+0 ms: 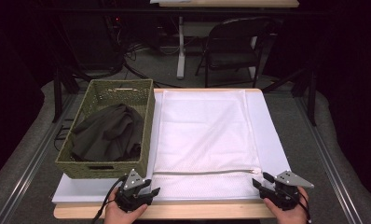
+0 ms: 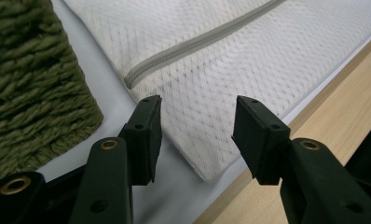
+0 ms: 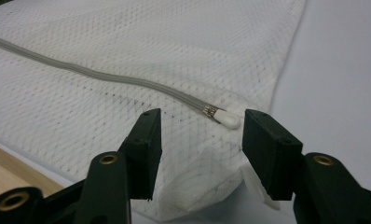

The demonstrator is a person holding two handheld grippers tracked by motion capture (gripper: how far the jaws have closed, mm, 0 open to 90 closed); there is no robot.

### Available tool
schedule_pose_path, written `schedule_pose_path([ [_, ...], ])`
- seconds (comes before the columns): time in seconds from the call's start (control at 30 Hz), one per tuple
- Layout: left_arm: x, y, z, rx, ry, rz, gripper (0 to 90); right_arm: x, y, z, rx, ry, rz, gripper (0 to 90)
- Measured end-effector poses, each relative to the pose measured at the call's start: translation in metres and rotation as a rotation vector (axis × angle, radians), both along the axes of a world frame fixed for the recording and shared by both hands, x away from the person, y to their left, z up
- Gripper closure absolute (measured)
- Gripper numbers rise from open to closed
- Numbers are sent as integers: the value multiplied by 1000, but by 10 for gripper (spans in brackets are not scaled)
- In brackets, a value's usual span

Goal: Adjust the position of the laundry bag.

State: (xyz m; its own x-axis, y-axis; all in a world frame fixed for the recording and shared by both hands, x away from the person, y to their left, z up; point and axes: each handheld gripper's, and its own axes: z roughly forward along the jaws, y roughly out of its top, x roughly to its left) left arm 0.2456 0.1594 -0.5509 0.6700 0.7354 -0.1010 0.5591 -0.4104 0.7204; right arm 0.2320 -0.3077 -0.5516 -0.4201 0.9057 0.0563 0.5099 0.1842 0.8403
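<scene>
A white mesh laundry bag (image 1: pixel 204 135) lies flat on the table, its grey zipper (image 1: pixel 207 171) running across near the front edge. My left gripper (image 1: pixel 151 186) is at the bag's near left corner. In the left gripper view its jaws (image 2: pixel 198 102) stand open over that corner, just short of the zipper's end (image 2: pixel 130 79). My right gripper (image 1: pixel 260 179) is at the near right corner. Its jaws (image 3: pixel 202 116) stand open around the bag's corner, and the white zipper pull (image 3: pixel 228 120) lies just ahead, close to the right fingertip. Neither gripper holds anything.
A green woven basket (image 1: pixel 146 126) with a dark garment (image 1: pixel 109 133) in it stands left of the bag, close to my left gripper. A white sheet (image 1: pixel 272 135) covers the table under the bag. The wooden table edge (image 1: pixel 197 211) runs along the front. A chair (image 1: pixel 232 46) stands beyond.
</scene>
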Motion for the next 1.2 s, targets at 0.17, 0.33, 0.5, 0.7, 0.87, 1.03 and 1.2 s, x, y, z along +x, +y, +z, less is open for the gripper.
schedule_pose_path([
  [0.17, 3, -1, -2, 22, 8, 9, 526, -3, -3, 0, 5, 5, -9, 475],
  [0.33, 6, -5, -3, 46, 11, 15, 531, -6, -8, 0, 16, 12, -28, 475],
  [0.5, 6, -8, -5, 69, 17, 32, 545, -10, -16, 1, 37, 22, -69, 501],
  [0.7, 5, -14, -9, 94, -4, 23, 578, -10, -26, -2, 93, 72, -113, 502],
  [0.87, 4, -15, -9, 93, -8, 14, 638, -6, -22, -6, 98, 108, -83, 502],
  [1.03, 4, -16, -9, 91, -10, 7, 700, -2, -14, -11, 87, 151, -54, 502],
  [1.2, 4, -16, -8, 96, -6, 5, 779, 0, -11, -12, 78, 166, -40, 526],
])
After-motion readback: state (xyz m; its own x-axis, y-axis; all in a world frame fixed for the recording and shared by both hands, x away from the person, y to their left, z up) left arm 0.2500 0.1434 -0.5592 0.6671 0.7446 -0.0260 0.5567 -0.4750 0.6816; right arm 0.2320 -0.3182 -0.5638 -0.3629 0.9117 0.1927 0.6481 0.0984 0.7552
